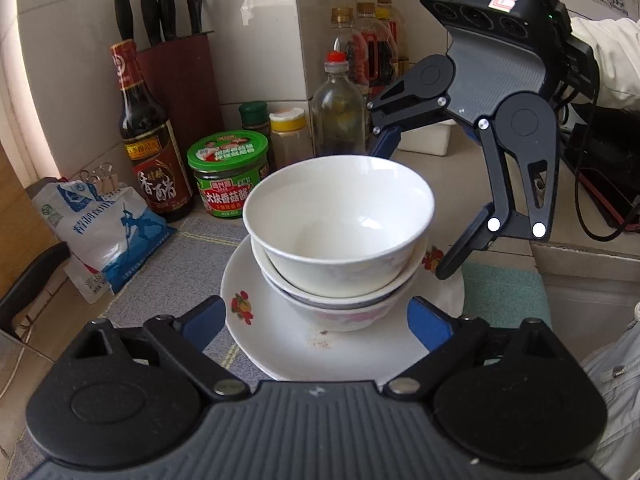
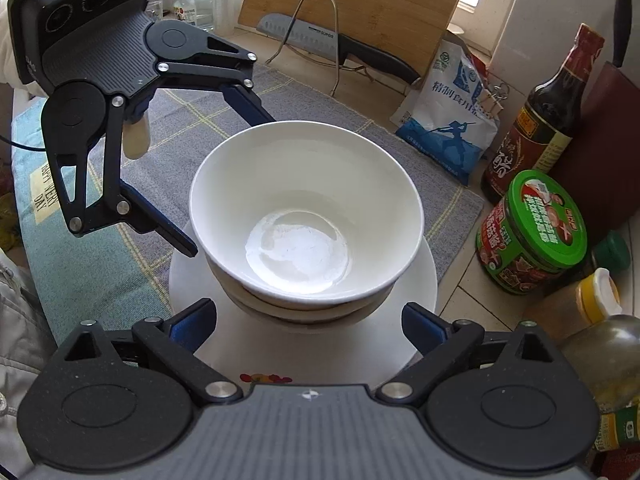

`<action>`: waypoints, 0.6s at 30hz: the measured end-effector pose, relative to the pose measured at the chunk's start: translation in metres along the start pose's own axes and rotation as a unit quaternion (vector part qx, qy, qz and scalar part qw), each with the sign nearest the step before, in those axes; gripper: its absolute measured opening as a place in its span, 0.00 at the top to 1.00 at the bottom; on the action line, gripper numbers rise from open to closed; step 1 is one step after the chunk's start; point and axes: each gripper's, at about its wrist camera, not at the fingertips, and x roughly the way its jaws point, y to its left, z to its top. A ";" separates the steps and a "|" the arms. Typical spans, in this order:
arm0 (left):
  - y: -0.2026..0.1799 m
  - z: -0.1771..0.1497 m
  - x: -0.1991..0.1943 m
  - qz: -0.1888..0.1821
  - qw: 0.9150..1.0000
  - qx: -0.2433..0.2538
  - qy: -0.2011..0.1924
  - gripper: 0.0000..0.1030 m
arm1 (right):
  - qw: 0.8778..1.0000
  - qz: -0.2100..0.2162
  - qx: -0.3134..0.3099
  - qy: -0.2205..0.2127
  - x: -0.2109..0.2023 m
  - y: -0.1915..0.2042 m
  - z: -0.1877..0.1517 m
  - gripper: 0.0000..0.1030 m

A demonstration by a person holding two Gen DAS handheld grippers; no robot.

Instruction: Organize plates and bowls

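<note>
A stack of three white bowls stands on a white plate with flower prints, on a grey mat. My left gripper is open, its blue pads on either side of the plate's near rim, holding nothing. My right gripper reaches in from the far right, open, one finger behind the bowls and one by the plate's right rim. In the right wrist view the bowl stack and plate sit between the open right gripper and the open left gripper.
Behind the plate stand a dark vinegar bottle, a green-lidded jar, spice jars, a clear bottle, a knife block and a salt bag. A cutting board and cleaver lean opposite.
</note>
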 end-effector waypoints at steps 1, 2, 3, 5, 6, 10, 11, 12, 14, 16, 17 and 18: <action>-0.002 -0.001 -0.009 0.010 1.000 0.000 -0.016 0.04 | 1.000 -0.013 0.007 0.000 -0.005 0.004 0.001 0.00; -0.004 -0.002 -0.018 0.021 0.999 -0.001 -0.033 0.02 | 0.999 -0.032 0.014 -0.001 -0.011 0.010 0.002 0.00; -0.006 -0.002 -0.027 0.034 0.998 -0.003 -0.048 0.01 | 0.999 -0.047 0.021 -0.003 -0.015 0.015 0.003 0.00; -0.011 -0.001 -0.043 0.055 0.996 -0.011 -0.069 0.01 | 0.995 -0.085 0.055 -0.004 -0.027 0.027 0.008 0.00; -0.013 0.001 -0.050 0.071 0.995 -0.017 -0.068 0.01 | 0.991 -0.109 0.082 -0.007 -0.032 0.033 0.010 0.00; -0.020 0.005 -0.068 0.140 0.987 -0.071 -0.041 0.01 | 0.957 -0.186 0.221 -0.021 -0.051 0.055 0.015 0.00; -0.019 0.006 -0.071 0.147 0.984 -0.094 -0.028 0.01 | 0.945 -0.204 0.255 -0.027 -0.055 0.061 0.015 0.00; -0.018 0.006 -0.074 0.145 0.983 -0.114 -0.021 0.01 | 0.929 -0.227 0.291 -0.036 -0.059 0.069 0.014 0.00; -0.017 0.006 -0.082 0.138 0.978 -0.156 -0.009 0.01 | 0.904 -0.256 0.340 -0.048 -0.064 0.085 0.014 0.00; -0.018 0.006 -0.088 0.143 0.974 -0.175 -0.003 0.01 | 0.880 -0.282 0.378 -0.060 -0.068 0.101 0.012 0.00; -0.020 0.005 -0.092 0.154 0.971 -0.182 -0.001 0.01 | 0.871 -0.290 0.392 -0.063 -0.068 0.108 0.012 0.00; -0.020 0.006 -0.093 0.162 0.969 -0.185 0.003 0.01 | 0.863 -0.295 0.404 -0.068 -0.069 0.114 0.011 0.00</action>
